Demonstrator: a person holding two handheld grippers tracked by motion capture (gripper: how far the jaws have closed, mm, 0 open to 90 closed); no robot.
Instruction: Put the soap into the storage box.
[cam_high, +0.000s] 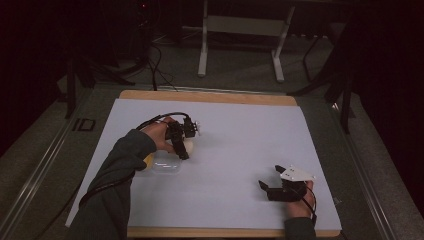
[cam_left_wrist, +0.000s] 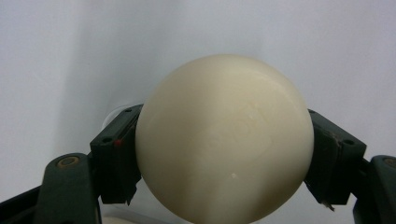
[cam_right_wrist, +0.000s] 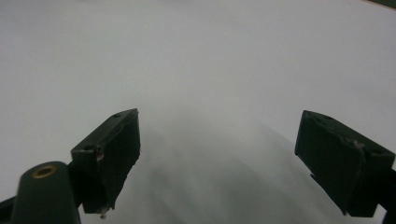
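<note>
Both jaws of the left gripper (cam_left_wrist: 224, 154) clamp the cream ball (cam_left_wrist: 224, 144).

Your table (cam_high: 210, 96) is a wooden board, almost wholly covered by a white sheet (cam_high: 240, 140). On the sheet at your left lies what looks like a clear plastic container (cam_high: 165, 166), something yellow (cam_high: 148, 160) at its edge.

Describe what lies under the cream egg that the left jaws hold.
Under the egg sits a clear plastic container on the white sheet, with something yellow at its left end. The left gripper and hand cover part of it, so its contents stay unclear.
</note>
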